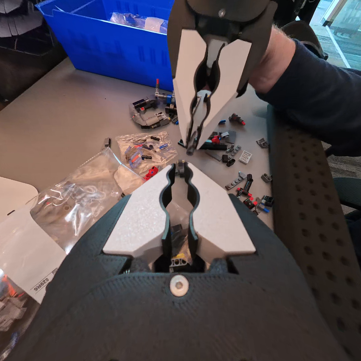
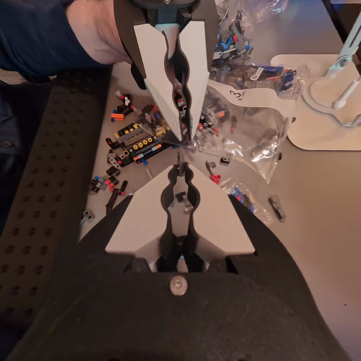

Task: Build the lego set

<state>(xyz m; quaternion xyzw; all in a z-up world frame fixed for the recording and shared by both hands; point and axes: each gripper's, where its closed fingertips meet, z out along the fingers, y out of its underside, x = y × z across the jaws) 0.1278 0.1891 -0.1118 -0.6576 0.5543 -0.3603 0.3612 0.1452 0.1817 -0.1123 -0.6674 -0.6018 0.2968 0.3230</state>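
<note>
My left gripper is shut on a small dark grey lego piece at its tips. My right gripper is shut on a thin dark grey lego piece. The two grippers point tip to tip above the grey table, a short gap apart. The right gripper comes down from the top of the left wrist view, and the left gripper does the same in the right wrist view. A grey and black partial build lies behind. A black build with yellow pins lies to the left.
Loose small pieces are scattered over the table. Clear plastic bags of parts lie beside the grippers. A blue bin stands at the back. A white stand base and a black perforated surface flank the work area. The tips of both grippers are at nearly the same place.
</note>
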